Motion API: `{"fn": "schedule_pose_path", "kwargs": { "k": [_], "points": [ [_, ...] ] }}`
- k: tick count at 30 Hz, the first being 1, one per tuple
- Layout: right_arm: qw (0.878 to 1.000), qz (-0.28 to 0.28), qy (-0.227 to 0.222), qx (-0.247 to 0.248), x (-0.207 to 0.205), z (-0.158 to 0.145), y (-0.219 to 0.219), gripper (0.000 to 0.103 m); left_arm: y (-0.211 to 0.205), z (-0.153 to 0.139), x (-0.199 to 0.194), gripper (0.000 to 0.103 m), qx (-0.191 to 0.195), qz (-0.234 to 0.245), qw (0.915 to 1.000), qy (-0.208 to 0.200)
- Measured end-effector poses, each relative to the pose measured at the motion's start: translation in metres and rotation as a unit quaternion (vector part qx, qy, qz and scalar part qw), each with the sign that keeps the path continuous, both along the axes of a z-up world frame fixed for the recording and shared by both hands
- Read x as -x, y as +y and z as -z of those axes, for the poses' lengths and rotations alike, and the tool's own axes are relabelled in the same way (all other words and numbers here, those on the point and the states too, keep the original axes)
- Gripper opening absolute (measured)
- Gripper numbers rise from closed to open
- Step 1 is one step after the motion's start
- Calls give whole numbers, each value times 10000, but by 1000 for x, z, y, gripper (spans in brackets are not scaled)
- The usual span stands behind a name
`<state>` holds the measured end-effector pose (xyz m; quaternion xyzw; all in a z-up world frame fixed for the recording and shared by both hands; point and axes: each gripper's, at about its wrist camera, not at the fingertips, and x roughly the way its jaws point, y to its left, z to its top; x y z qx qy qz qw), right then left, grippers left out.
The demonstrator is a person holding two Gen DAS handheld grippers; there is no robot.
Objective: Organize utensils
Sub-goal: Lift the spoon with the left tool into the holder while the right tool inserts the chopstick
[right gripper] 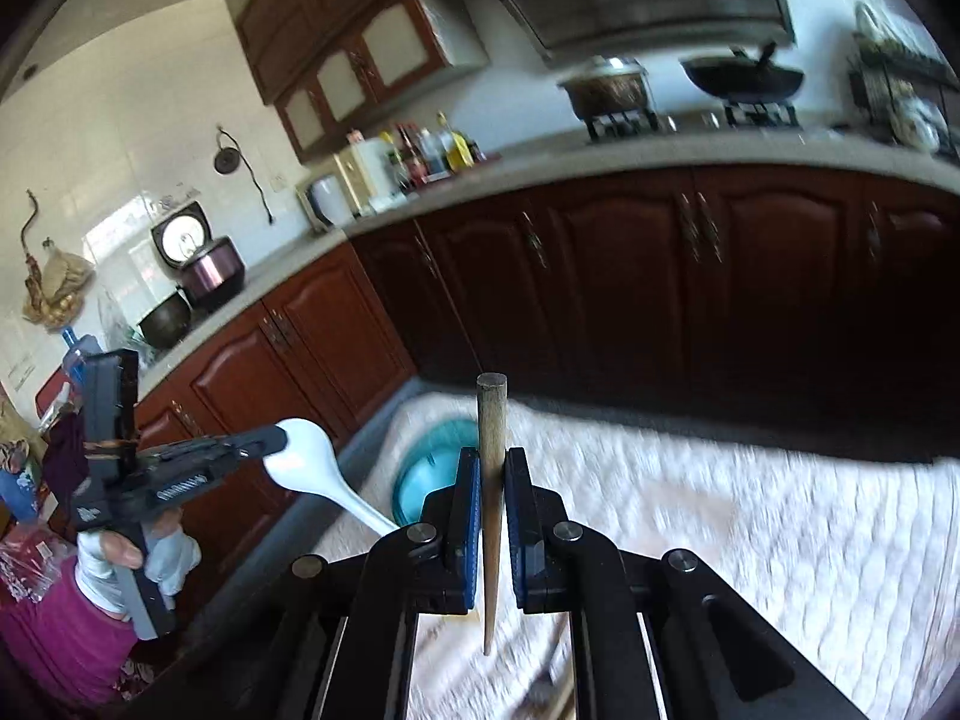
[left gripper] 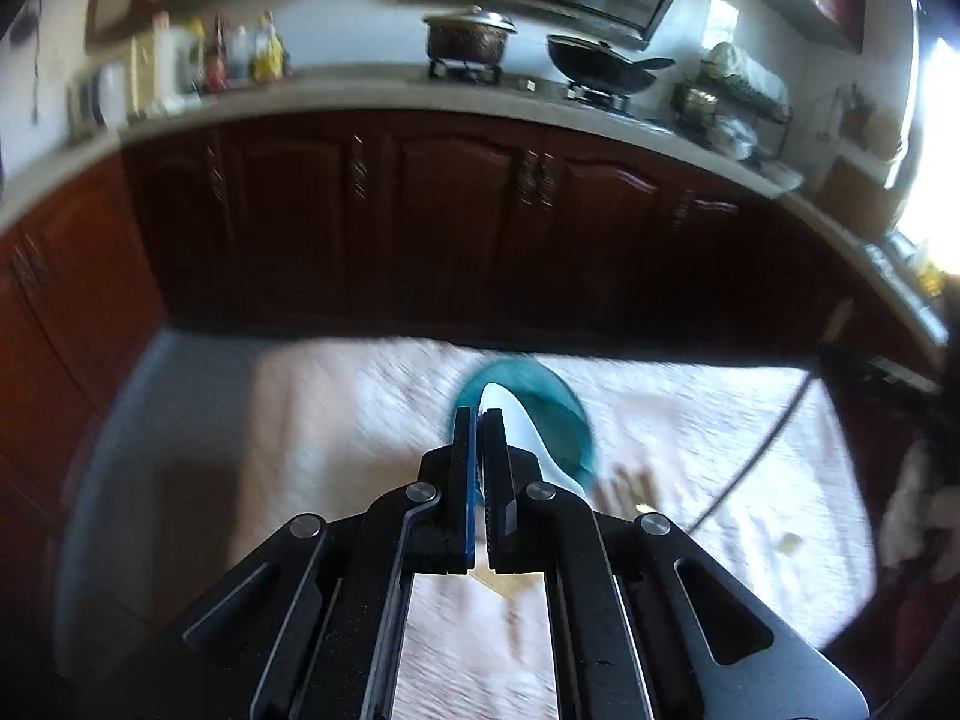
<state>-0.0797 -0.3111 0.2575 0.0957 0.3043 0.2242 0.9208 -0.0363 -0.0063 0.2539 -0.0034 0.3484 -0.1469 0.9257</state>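
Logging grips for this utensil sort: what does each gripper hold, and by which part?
The left gripper is shut on the white spoon at the edge of its bowl. The right gripper is shut on the wooden chopstick below its thick end.

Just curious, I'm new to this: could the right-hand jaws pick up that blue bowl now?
Probably not as things stand. The right gripper is shut on a wooden chopstick, so its jaws are occupied. The blue bowl sits uncovered on the white cloth just ahead, so the path itself looks free.
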Motion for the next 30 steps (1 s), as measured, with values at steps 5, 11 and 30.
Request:
{"fn": "schedule_pose_path", "kwargs": {
  "k": [5,11,30],
  "points": [
    [9994,115,-329,85,-28,-25,24,7,-9,4,-32,1,-687,-224,9971,-234],
    [9981,299,-439,326,-70,-23,45,7,-23,27,-54,1,-1245,-282,9913,-310],
    [9951,-211,844,464,-138,88,88,7,-53,94,-80,1,-1362,-219,9901,262]
  ]
}}
